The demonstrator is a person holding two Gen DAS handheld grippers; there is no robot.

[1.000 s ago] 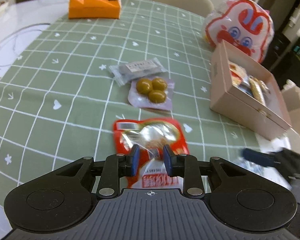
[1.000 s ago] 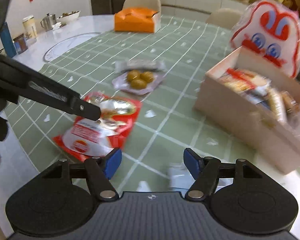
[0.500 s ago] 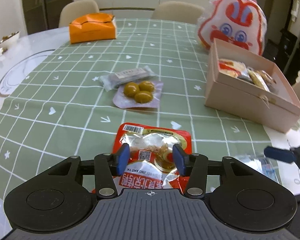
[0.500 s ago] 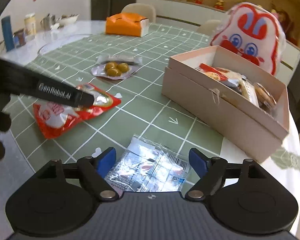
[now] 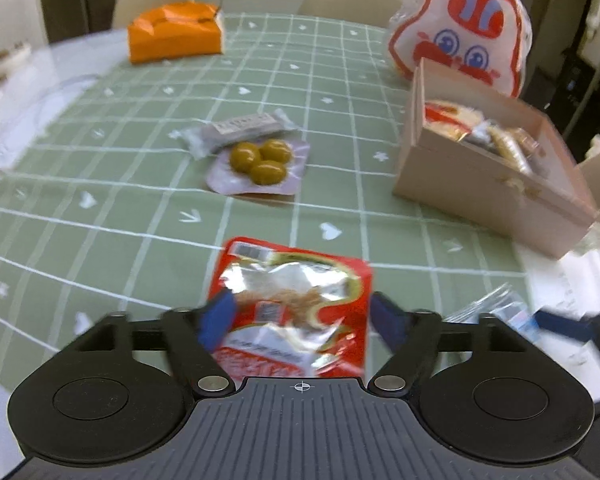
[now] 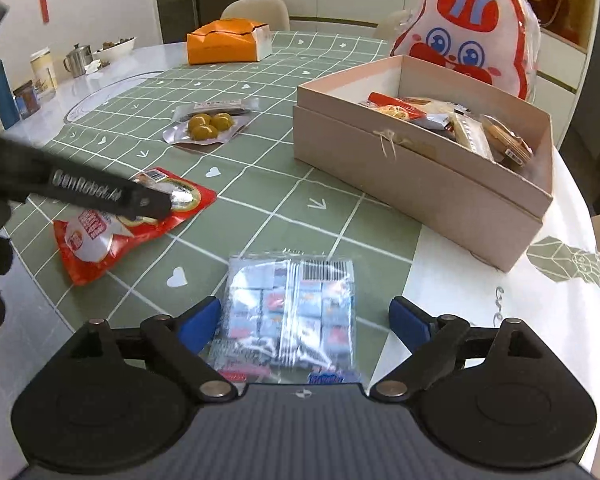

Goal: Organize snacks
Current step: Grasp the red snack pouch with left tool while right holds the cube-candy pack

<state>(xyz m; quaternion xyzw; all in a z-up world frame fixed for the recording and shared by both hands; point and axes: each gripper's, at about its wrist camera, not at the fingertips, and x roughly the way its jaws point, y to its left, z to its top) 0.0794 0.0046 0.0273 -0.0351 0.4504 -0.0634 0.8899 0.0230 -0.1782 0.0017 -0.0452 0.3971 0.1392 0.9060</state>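
The left gripper [image 5: 303, 318] hung low over the red foil snack pouch [image 5: 294, 312], its blue-padded fingers spread wide to either side of the pouch; whether the pads touched it could not be told through the blur. The pouch lay flat on the green checked tablecloth [image 5: 148, 92], near the table's front edge. The right gripper [image 6: 305, 322] was likewise spread, its two blue pads standing apart on either side of a clear packet of small wrapped candies [image 6: 294, 306] that rested on the cloth just at the border of the white table surface. Farther back, a clear pouch holding three green olives [image 6: 210, 125] lay touching a slim grey wrapped bar [image 6: 220, 105]. To the right stood an open beige cardboard box [image 6: 428, 184] with assorted snack packets inside, and behind it a large rabbit-faced bag [image 6: 466, 36] in red and white. An orange box [image 6: 224, 46] sat at the far end of the cloth.
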